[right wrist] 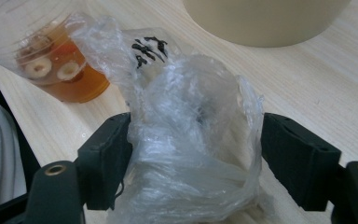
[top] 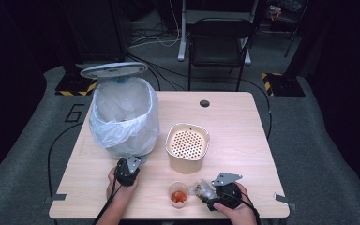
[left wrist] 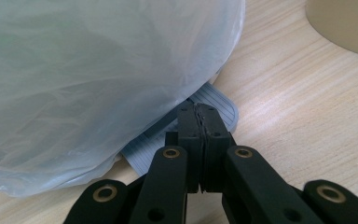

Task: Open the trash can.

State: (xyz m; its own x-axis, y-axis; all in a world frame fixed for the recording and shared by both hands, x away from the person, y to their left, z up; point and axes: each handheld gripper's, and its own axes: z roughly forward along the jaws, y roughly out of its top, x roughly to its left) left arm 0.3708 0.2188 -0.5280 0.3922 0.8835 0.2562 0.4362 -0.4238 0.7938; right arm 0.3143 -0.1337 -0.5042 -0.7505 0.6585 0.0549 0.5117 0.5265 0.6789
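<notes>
Dark floor and a folding chair (top: 220, 44) lie beyond my pale wooden bench (top: 243, 126), where a bin lined with a white plastic bag (top: 122, 117) stands at the left with its lid (top: 114, 70) raised behind it. My left gripper (left wrist: 199, 122) sits at the foot of that bin — its jaws are pressed together, with the tips over a grey ribbed pedal (left wrist: 214, 105) that sticks out from under the bag. A cream perforated basket (top: 187, 146) stands mid-bench. Near the front edge, a small clear cup (top: 178, 193) holds amber liquid and some pieces. Just beside the cup, my right gripper (right wrist: 193, 158) has a crumpled clear plastic wrapper (right wrist: 191, 140) between its spread jaws — both jaws touch the wrapper's sides, and the wrapper leans against the cup.
</notes>
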